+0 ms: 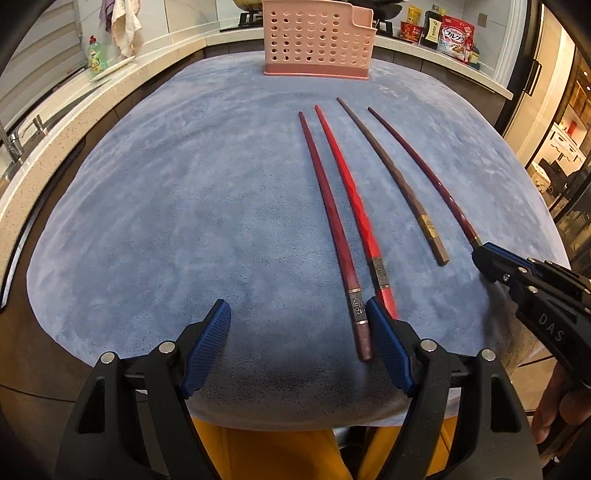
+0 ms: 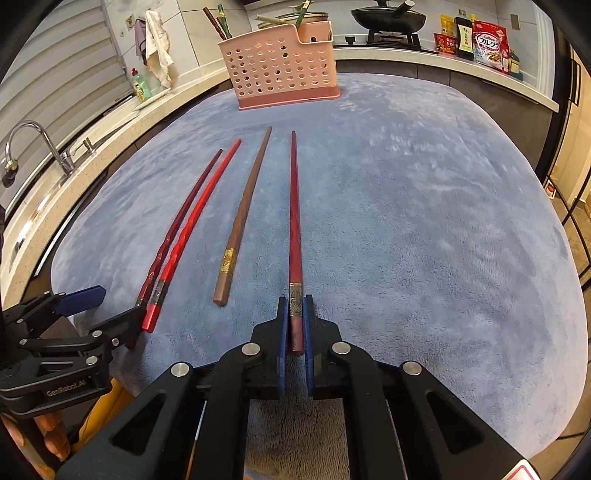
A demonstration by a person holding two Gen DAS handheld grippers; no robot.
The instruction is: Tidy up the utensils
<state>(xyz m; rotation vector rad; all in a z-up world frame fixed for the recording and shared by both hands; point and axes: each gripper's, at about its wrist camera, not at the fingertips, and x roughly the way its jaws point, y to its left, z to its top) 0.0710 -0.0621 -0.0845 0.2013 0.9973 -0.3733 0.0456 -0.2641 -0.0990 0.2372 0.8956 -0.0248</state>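
pink basket (image 2: 280,66) holds several utensils, perhaps chopsticks (image 2: 216,22).

Left wrist view: low over the near edge of the blue plush-covered tabletop (image 1: 166,206), facing forward toward the perforated pink plastic utensil basket (image 1: 317,44) at the far end; the right claw (image 1: 484,254) enters at its right edge. Right wrist view: similarly low and near, facing the same basket (image 2: 280,70) from slightly rightward; the left claw (image 2: 110,310) enters at its lower left. Both views share the tabletop (image 2: 424,221), four long chopsticks (image 1: 391,177) (image 2: 243,218), basket and rear kitchen counter (image 1: 424,44) (image 2: 443,59).
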